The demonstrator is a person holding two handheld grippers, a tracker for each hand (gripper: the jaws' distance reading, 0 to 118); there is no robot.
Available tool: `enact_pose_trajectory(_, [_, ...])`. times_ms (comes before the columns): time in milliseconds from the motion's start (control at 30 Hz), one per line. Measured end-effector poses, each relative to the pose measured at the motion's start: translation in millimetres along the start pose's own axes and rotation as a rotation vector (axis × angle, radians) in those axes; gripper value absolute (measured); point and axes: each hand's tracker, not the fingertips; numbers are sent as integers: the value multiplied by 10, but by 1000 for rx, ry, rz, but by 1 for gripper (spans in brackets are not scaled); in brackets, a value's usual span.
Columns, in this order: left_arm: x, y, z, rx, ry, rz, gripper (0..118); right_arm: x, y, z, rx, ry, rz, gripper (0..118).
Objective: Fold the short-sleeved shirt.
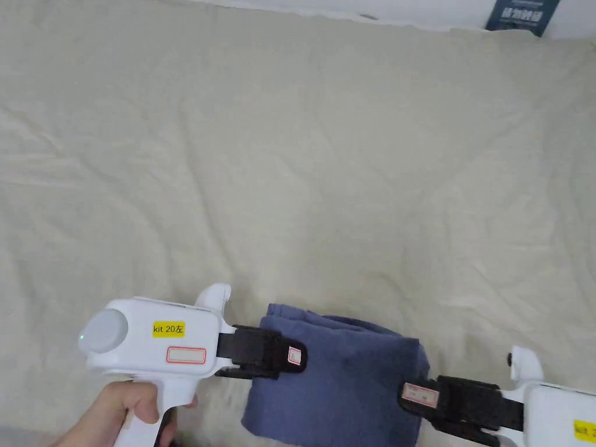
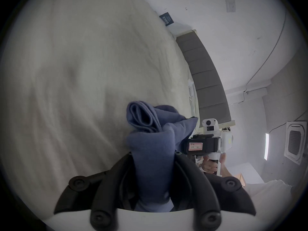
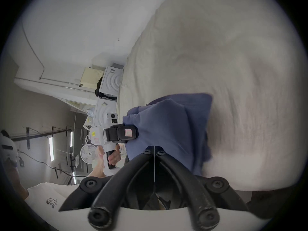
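Both tools [image 1: 294, 356] [image 1: 416, 394] grip folded shirt [image 1: 343, 372]; left gripper view reveals headboard [image 2: 206, 78].

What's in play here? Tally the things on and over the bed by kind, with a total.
Blue shirt: 1
Handheld grippers, jaws shut on the shirt: 2 (left gripper, right gripper)
Beige bed sheet: 1
Total: 4

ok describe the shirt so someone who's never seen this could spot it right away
Start from the wide cream bedsheet and go to its near edge. There the blue shirt hangs bunched between the left gripper and the right gripper. It is the one dark, folded cloth against pale fabric.
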Motion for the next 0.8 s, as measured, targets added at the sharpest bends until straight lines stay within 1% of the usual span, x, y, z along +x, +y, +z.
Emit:
enact_pose_trajectory(33, [-42,63,165,4,9,-2,25,-59,13,23,16,-3,10,0])
enact_pose_trajectory(100, [-155,199,550,40,84,-8,25,-174,42,46,45,-9,21,0])
enact_pose_trajectory(200, [-402,361,1245,76,158,35,25,-281,99,15,74,-13,33,0])
enact_pose_trajectory(300, [-706,548,2021,134,298,60,25,-301,182,-49,97,-28,32,0])
enact_pose_trajectory(367, [-900,654,2599,169,431,83,25,-322,226,-114,102,-40,28,0])
enact_pose_trajectory(400, [-996,716,2945,180,486,97,25,-393,230,-182,104,-54,30,0])
enact_pose_trajectory(467, [-1241,799,3463,195,569,163,25,-427,274,-245,105,-75,36,0])
enact_pose_trajectory(500, [-1362,853,3725,225,643,200,25,-449,296,-265,116,-102,43,0])
enact_pose_trajectory(567, [-1513,953,4124,227,756,221,25,-482,330,-299,124,-104,42,0])
enact_pose_trajectory(633, [-1632,992,4398,236,764,324,25,-497,366,-315,132,-124,26,0])
enact_pose_trajectory(667, [-1643,1001,4470,235,789,301,25,-499,384,-316,133,-127,25,0])
enact_pose_trajectory(700, [-1653,1012,4500,237,779,292,25,-506,402,-323,131,-133,25,0])
enact_pose_trajectory(733, [-1655,1036,4532,268,818,255,25,-511,413,-335,130,-137,28,0])
enact_pose_trajectory(800, [-1652,1106,4504,270,800,235,25,-505,445,-367,128,-144,19,0])
